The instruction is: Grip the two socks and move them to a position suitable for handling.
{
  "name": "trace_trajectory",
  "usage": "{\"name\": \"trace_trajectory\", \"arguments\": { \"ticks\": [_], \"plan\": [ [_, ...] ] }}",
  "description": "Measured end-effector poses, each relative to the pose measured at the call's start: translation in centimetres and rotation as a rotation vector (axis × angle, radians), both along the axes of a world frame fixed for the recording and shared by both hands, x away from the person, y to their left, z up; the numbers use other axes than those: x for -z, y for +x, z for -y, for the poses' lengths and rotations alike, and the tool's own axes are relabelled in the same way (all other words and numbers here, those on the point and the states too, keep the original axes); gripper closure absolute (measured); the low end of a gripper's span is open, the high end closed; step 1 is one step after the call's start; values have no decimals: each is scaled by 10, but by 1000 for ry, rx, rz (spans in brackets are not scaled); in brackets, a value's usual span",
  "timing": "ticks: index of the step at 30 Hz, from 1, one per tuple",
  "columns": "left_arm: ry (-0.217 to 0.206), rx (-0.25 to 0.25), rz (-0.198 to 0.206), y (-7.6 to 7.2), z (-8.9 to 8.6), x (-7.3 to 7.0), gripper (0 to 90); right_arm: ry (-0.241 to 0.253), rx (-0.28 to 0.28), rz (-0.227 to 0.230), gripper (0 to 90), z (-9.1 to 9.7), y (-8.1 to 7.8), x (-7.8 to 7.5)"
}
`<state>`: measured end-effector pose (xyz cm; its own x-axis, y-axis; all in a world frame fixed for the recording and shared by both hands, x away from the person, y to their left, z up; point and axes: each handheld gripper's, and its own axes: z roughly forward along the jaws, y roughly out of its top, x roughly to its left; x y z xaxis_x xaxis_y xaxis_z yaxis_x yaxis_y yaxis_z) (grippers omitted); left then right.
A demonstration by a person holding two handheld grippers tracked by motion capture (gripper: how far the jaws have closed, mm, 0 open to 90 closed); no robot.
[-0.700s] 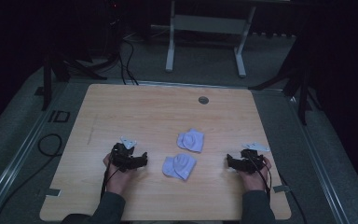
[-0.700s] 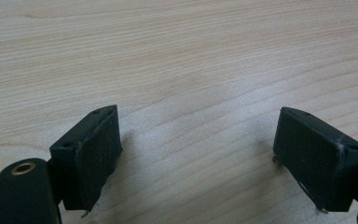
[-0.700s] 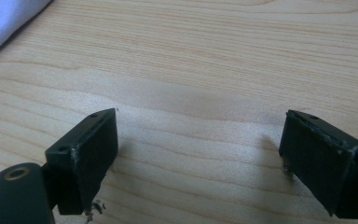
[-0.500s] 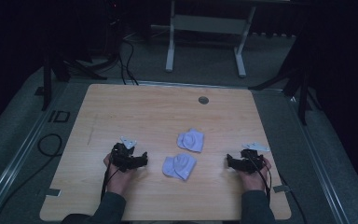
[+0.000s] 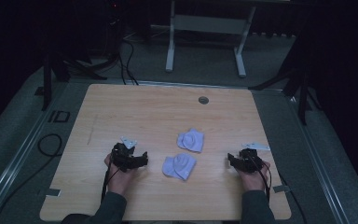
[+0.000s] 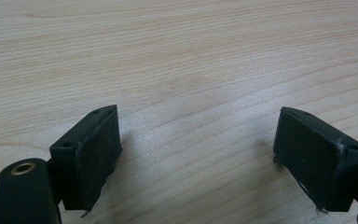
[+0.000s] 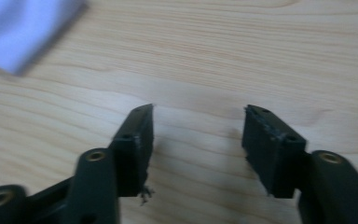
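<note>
while both grippers gape (bare wood between jaws) | two pale cloths (image 5: 185, 153) lie between | grommet (image 5: 203, 100) far

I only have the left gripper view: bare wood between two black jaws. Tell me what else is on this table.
Observer: Two pale lavender cloth bundles lie mid-table, one nearer the person and one farther, close together.
Operator: Place them against my gripper.
Observer: In the high view the left gripper rests on the table to the left of the nearer bundle, with bare wood between them.
Operator: Report the other gripper.
Observer: The right gripper rests near the table's right edge; its own view shows its jaws apart over bare wood, gripping nothing.
Operator: Say whether it sees a bundle.
Observer: A blurred pale lavender shape sits at the upper left corner of the right gripper view, clear of the jaws.
</note>
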<state>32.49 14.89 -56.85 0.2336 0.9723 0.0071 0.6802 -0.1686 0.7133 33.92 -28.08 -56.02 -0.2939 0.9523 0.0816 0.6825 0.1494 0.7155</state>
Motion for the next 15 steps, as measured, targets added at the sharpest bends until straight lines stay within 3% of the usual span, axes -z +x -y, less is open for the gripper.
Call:
{"name": "trace_trajectory", "arguments": {
  "ticks": [3,15],
  "plan": [
    [0,-4,0,0,1,0,150,40,-30,1,498,0,-2,-4],
    [1,-4,-2,0,1,0,149,21,-98,32,626,-11,-8,-19]
  ]
}}
